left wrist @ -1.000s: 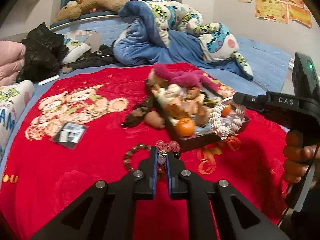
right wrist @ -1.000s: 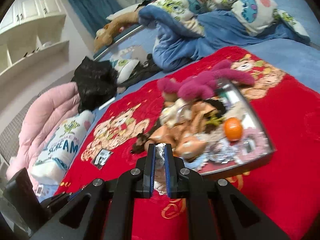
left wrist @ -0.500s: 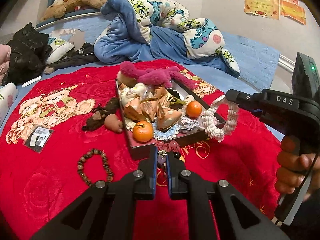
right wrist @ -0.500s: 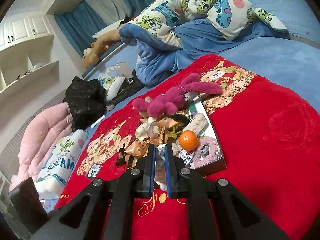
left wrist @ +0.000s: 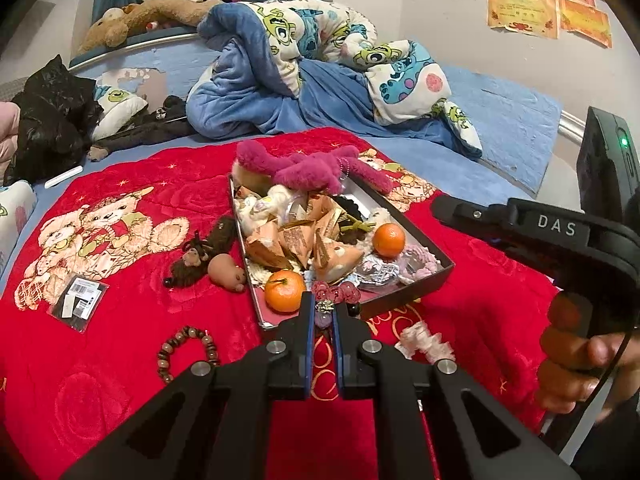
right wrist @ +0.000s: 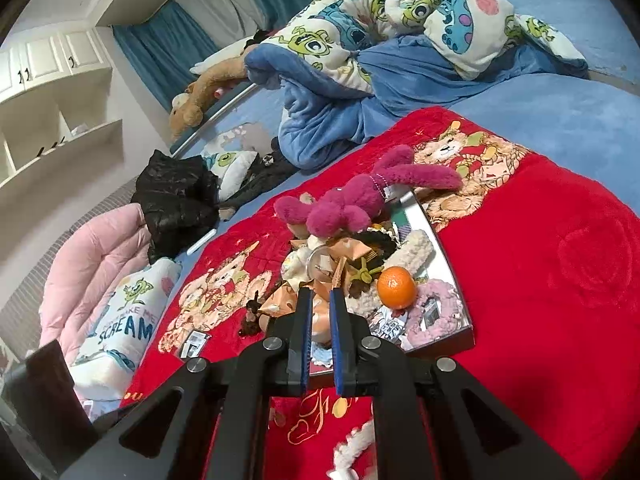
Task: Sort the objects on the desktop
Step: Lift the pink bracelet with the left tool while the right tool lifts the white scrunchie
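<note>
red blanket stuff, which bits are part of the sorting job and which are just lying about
Part of the job:
- tray of sorted bits
- pink bead charm in the left gripper
- wooden bead bracelet
- white knitted scrunchie
- monkey plush
- black tag packet

Just lying about:
- monster-print duvet
- black jacket
- wall certificates

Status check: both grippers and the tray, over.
Left gripper shut on pink bead charm. Right gripper shut, empty. Tray crowded. White scrunchie, brown bead bracelet loose on red blanket.
</note>
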`<act>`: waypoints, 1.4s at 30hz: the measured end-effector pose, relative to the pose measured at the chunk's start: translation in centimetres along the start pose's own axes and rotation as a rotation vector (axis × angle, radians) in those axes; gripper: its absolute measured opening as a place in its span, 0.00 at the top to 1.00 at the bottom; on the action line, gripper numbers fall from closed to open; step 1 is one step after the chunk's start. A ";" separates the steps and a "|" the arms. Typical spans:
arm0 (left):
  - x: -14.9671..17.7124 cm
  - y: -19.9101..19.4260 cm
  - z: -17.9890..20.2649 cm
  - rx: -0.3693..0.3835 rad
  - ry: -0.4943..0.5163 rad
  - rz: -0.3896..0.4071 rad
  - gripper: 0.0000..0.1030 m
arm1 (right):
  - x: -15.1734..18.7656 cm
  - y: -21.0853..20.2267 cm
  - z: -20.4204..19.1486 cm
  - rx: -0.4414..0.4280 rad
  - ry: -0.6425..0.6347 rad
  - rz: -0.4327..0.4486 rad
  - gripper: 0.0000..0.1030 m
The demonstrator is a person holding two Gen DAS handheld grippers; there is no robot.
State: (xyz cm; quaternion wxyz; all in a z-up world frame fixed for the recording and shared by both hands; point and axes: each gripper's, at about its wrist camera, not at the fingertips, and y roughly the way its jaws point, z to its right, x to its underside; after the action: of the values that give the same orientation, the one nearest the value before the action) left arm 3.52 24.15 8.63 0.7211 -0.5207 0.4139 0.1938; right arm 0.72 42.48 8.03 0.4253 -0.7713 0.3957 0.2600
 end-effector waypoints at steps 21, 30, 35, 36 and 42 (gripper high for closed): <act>4.9 0.2 -0.3 0.020 -0.082 -0.056 0.92 | 6.2 1.3 1.9 0.089 -0.172 -0.301 0.88; 7.3 1.3 0.8 0.027 -0.061 -0.104 0.92 | 8.9 2.2 2.9 0.141 -0.177 -0.383 0.75; 8.4 2.5 1.3 0.022 -0.050 -0.139 0.92 | 9.8 2.7 1.8 0.181 -0.236 -0.374 0.64; 8.6 2.7 1.4 0.022 -0.046 -0.145 0.92 | 10.0 2.9 1.5 0.200 -0.252 -0.369 0.64; 9.0 3.0 1.3 0.017 -0.050 -0.142 0.92 | 10.1 3.2 1.3 0.275 -0.254 -0.318 0.87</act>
State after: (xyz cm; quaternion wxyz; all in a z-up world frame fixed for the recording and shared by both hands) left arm 7.15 25.14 -0.19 0.7475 -0.5378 0.3592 0.1516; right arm 3.58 38.63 -1.56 0.6080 -0.7201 0.2443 0.2283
